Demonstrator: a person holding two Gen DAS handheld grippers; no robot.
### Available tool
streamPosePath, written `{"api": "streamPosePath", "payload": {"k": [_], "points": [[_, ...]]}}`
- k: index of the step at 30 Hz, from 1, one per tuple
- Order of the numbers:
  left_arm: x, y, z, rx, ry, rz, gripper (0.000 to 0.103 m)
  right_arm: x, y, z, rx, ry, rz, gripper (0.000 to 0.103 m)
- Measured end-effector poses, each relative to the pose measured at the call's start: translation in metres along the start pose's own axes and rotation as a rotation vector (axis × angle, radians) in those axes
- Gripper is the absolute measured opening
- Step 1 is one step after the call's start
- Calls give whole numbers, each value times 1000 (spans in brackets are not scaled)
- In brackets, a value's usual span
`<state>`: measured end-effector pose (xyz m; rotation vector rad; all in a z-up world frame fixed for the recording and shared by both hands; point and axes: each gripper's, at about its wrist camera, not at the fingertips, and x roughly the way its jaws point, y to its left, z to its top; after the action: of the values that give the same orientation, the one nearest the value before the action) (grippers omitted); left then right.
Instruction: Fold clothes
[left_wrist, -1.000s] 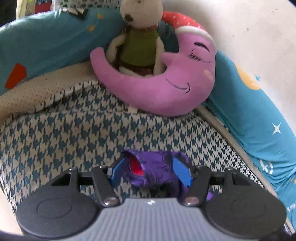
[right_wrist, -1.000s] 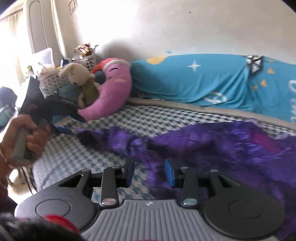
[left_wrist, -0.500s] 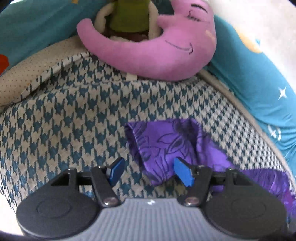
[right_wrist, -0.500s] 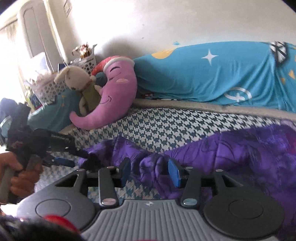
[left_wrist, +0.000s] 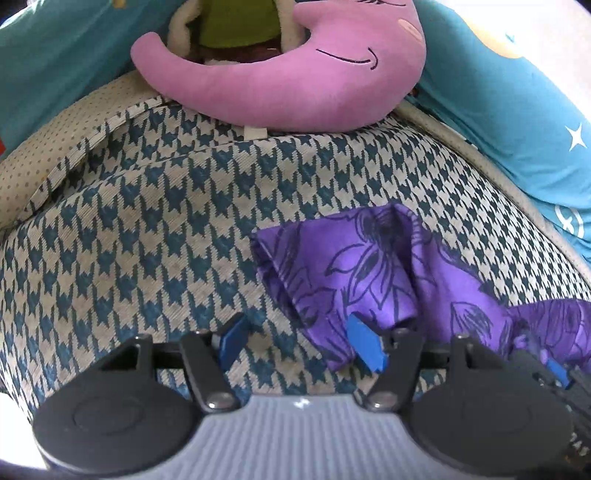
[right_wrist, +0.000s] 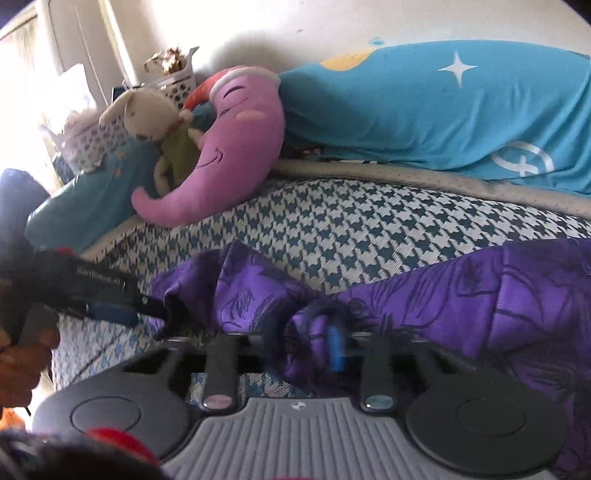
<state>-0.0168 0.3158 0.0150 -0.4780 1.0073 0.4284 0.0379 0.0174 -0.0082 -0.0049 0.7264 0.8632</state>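
Down on the bed, left wrist view first: your left gripper (left_wrist: 301, 341) sits low over the houndstooth bedcover (left_wrist: 147, 236), its blue fingers spread wide and holding nothing. The purple floral garment (left_wrist: 354, 269) lies crumpled on the cover; its folded end reaches in front of your right-hand pad (left_wrist: 365, 345), and the left pad (left_wrist: 232, 338) stands over bare cover. Beyond, a pink moon plush (left_wrist: 280, 85) rests at the head of the cover, with a plush toy in a green top (left_wrist: 236, 26) tucked into its curve. Teal star-print bedding (left_wrist: 509, 103) runs along the right edge. At the lower right, the tip of your other gripper shows against the cloth.

Right wrist view: your right gripper (right_wrist: 303, 341) has a bunch of the purple garment (right_wrist: 480, 295) between its fingers, closed down on it; one blue pad (right_wrist: 335, 345) shows against the fabric, the other is hidden by cloth. The garment stretches from there to the right edge of the view. At left, your hand (right_wrist: 22, 365) grips the handle of the left gripper (right_wrist: 114, 312), whose tip lies just beside the garment's end. The moon plush (right_wrist: 229, 155) and the rabbit-like toy (right_wrist: 147, 118) lean against the teal bedding (right_wrist: 443, 118) by the wall.
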Motion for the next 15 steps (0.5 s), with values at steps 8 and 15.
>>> {"api": "streamPosePath", "payload": {"k": [8,15], "points": [[-13,-8,6,19,-223,231,56,-29,23,-10,-194,22,135,12],[-25,20,19,-141,-195,91,56,-31,47,-42,-430,196,149,18]]}}
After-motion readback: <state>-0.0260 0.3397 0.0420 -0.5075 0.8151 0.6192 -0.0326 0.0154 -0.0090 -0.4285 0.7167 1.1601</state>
